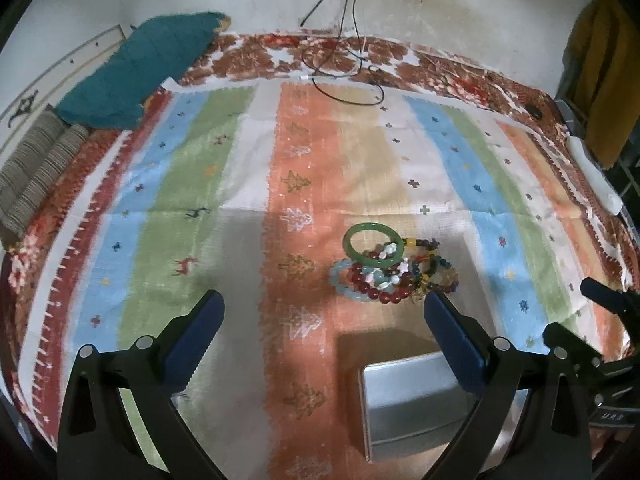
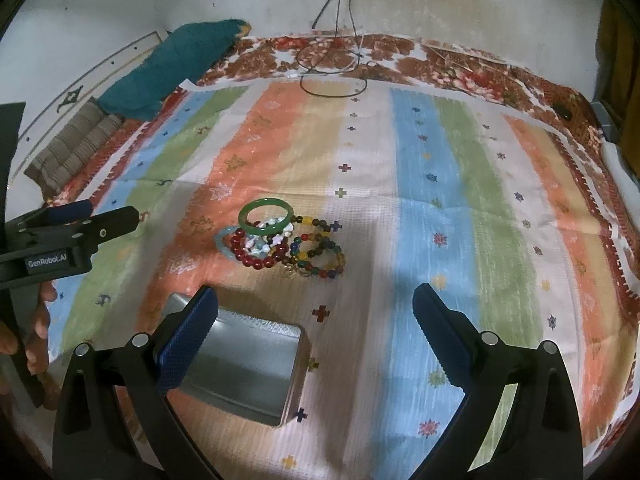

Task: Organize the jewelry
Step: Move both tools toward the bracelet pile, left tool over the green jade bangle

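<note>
A pile of bracelets lies on the striped cloth: a green bangle (image 1: 373,245) (image 2: 267,214) rests on red, pale blue and mixed-colour bead bracelets (image 1: 394,278) (image 2: 286,254). A silver metal tin (image 1: 416,400) (image 2: 244,364) stands open and empty just in front of the pile. My left gripper (image 1: 324,320) is open, hovering short of the pile, with the tin under its right finger. My right gripper (image 2: 316,316) is open too, with the tin under its left finger and the pile ahead to the left. Each gripper shows at the edge of the other's view.
The striped cloth (image 2: 440,200) covers a bed with a floral sheet (image 1: 280,52). A teal cloth (image 1: 140,72) and a striped cushion (image 1: 36,176) lie at the back left. Thin cables (image 1: 344,64) loop at the far edge by the wall. A hand (image 2: 36,332) holds the left gripper.
</note>
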